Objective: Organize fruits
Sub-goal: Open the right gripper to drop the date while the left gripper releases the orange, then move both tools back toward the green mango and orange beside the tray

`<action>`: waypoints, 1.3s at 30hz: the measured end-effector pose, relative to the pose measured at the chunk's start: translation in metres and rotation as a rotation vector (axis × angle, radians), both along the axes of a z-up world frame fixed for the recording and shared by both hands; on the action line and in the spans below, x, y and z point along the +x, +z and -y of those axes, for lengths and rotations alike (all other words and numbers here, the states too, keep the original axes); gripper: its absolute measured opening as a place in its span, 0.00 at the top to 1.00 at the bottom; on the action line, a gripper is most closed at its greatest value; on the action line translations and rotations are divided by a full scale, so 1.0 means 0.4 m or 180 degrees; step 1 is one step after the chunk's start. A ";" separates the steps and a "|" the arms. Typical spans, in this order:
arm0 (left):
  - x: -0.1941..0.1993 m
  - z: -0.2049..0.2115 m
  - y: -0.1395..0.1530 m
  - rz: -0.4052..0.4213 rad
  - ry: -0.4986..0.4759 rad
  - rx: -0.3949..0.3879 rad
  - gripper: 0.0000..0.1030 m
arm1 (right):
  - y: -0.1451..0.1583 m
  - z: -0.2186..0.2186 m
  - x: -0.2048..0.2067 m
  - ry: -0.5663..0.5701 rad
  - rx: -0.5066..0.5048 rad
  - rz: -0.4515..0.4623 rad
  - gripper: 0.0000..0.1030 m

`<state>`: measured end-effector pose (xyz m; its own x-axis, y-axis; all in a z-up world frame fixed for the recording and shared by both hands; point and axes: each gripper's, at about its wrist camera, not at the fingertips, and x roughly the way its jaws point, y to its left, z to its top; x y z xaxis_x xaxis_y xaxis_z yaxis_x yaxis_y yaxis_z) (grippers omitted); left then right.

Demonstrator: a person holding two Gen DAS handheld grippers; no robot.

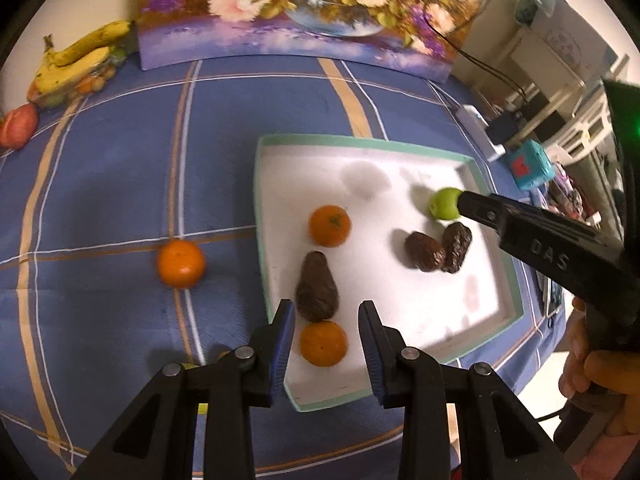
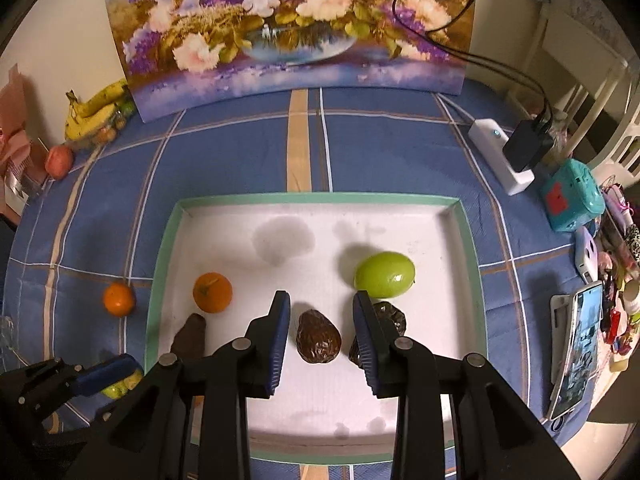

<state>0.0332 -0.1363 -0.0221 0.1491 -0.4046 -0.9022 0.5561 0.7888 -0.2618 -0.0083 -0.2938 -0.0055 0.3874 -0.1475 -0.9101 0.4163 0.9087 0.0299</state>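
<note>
A white tray with a green rim (image 1: pixel 360 142) (image 2: pixel 312 198) holds two oranges (image 1: pixel 329 226) (image 1: pixel 323 343), three dark wrinkled avocados (image 1: pixel 317 286) (image 1: pixel 424 251) (image 1: pixel 456 246) and a green fruit (image 1: pixel 444 203) (image 2: pixel 384 274). My left gripper (image 1: pixel 326 305) hangs open above the near orange, its pads clear of it. My right gripper (image 2: pixel 320 295) is open above one dark avocado (image 2: pixel 318 336), not touching it; a second avocado (image 2: pixel 394 316) is partly hidden behind its right finger. One more orange (image 1: pixel 180 263) (image 2: pixel 118 299) lies on the blue cloth left of the tray.
Bananas (image 1: pixel 76 56) and a red apple (image 1: pixel 18 126) sit at the far left by a flower painting (image 2: pixel 296 28). A power strip (image 2: pixel 500 156), a teal box (image 2: pixel 572 196) and a phone (image 2: pixel 576 344) line the right edge. A small yellow-green fruit (image 2: pixel 118 388) lies near the left gripper.
</note>
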 end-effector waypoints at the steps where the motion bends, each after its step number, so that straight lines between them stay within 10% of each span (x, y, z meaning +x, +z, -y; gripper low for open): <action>1: 0.005 -0.006 0.001 -0.0007 0.0036 -0.0013 0.65 | 0.002 0.001 -0.003 0.0001 -0.0005 0.0007 0.67; 6: 0.023 -0.035 0.008 0.0064 0.0224 0.0023 0.64 | -0.001 -0.002 0.001 0.0024 -0.0013 -0.0008 0.67; 9: 0.038 -0.059 0.004 0.0115 0.0404 0.0086 0.32 | -0.003 -0.005 0.001 0.0024 -0.0027 -0.0018 0.65; 12: 0.054 -0.084 -0.001 0.0174 0.0579 0.0170 0.28 | -0.006 -0.003 0.004 -0.0027 -0.0069 -0.0016 0.41; 18: 0.079 -0.135 -0.020 0.0206 0.0931 0.0229 0.00 | -0.019 -0.001 0.007 -0.0045 -0.0114 -0.0069 0.29; 39: 0.119 -0.227 -0.016 0.0327 0.1322 0.0194 0.00 | -0.017 -0.023 0.013 -0.0008 -0.0245 0.0059 0.06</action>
<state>0.0808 -0.0456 -0.0284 0.3785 -0.2377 -0.8946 0.2089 0.9635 -0.1676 -0.0032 -0.2846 -0.0121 0.4036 -0.2177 -0.8887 0.4185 0.9077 -0.0322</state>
